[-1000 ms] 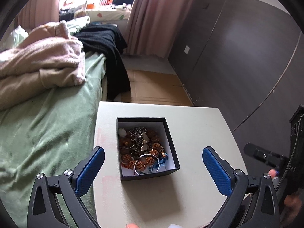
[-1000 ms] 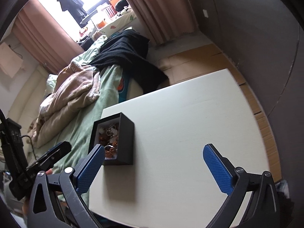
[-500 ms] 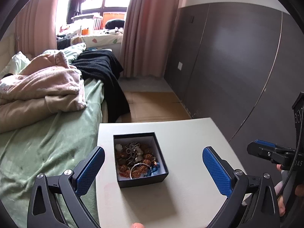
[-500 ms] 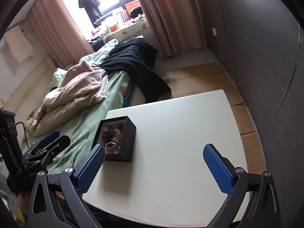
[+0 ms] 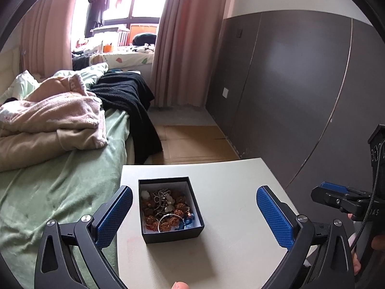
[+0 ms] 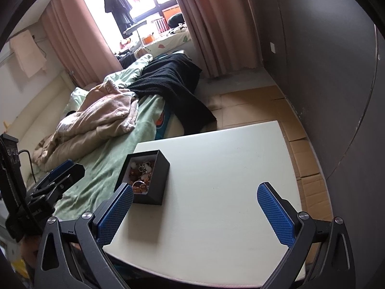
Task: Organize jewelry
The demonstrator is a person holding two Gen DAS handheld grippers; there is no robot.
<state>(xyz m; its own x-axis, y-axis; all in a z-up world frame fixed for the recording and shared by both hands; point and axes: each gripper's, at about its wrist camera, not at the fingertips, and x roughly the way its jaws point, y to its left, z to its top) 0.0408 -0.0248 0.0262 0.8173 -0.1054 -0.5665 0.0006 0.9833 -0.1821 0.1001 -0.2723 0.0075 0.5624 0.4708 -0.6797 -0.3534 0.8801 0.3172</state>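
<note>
A: How far along was the jewelry job?

B: Hard to settle. All the jewelry (image 5: 167,208) lay heaped inside the black box (image 5: 173,234), and none of it showed on the tabletop (image 5: 228,252). That fits pieces already gathered into the box; it fits equally a jumble waiting to be sorted out. No lid or second container was in sight.

A: Where did the box sit?

B: On the tabletop near its bed-side edge. In the left wrist view it was at about 12 o'clock between the fingers, closer to the 9 o'clock one. In the right wrist view it lay at about 10 o'clock, just beyond that gripper's own 9 o'clock finger.

A: And the grippers?

B: The left gripper (image 5: 193,214) had its fingers spread wide, holding nothing. The right gripper (image 6: 195,214) was the same, spread and empty, over bare tabletop.

A: What did the contents look like?

B: A tangle: brown knobbly beads, a grey metal chain, a silver ring or bangle (image 5: 169,221) at the near side, something pale, and a few blue bits in the near corner. The box had a white lining and dark outer walls.
</note>
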